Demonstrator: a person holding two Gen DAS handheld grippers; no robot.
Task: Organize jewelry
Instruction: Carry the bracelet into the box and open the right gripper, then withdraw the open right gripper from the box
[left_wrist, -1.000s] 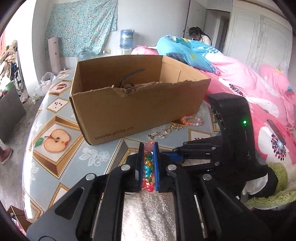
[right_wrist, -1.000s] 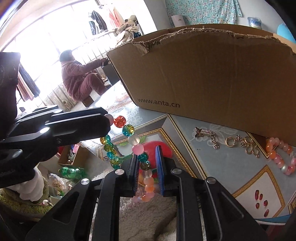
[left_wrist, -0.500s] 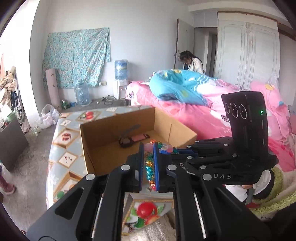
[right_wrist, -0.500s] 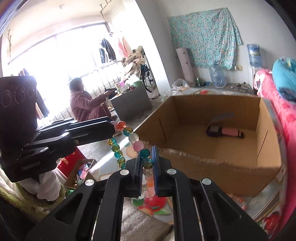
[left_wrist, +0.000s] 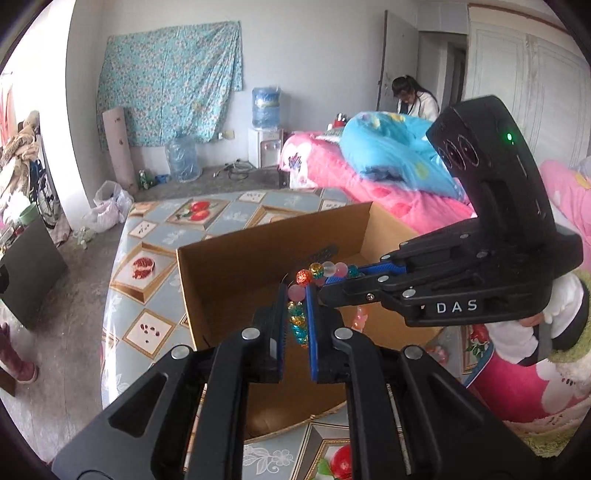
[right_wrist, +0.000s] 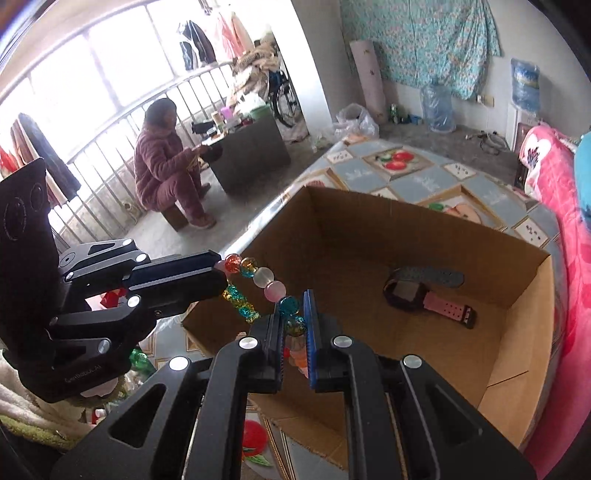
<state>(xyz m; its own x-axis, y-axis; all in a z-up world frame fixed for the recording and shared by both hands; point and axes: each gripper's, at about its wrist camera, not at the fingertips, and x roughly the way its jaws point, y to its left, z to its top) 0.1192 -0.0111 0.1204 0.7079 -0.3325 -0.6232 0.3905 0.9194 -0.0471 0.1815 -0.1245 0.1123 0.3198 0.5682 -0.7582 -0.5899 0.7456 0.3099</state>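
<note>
A bracelet of coloured glass beads (left_wrist: 297, 321) (right_wrist: 266, 284) hangs stretched between both grippers over the open cardboard box (left_wrist: 229, 266) (right_wrist: 517, 362). My left gripper (left_wrist: 296, 295) is shut on one end of the bracelet; it shows at the left of the right wrist view (right_wrist: 221, 271). My right gripper (right_wrist: 294, 314) is shut on the other end and comes in from the right in the left wrist view (left_wrist: 325, 282). A watch with a pink strap (right_wrist: 428, 295) lies on the box floor.
The box stands on a table with a fruit-patterned cloth (left_wrist: 155, 258) (right_wrist: 424, 177). A pink bed with a blue quilt (left_wrist: 388, 162) lies to the right. One person sits by the window (right_wrist: 166, 173), another stands at the far door (left_wrist: 413, 96).
Both grippers have risen with the bead bracelet from the tabletop in front of the box to above its open top. The box inside and the watch have come into view.
</note>
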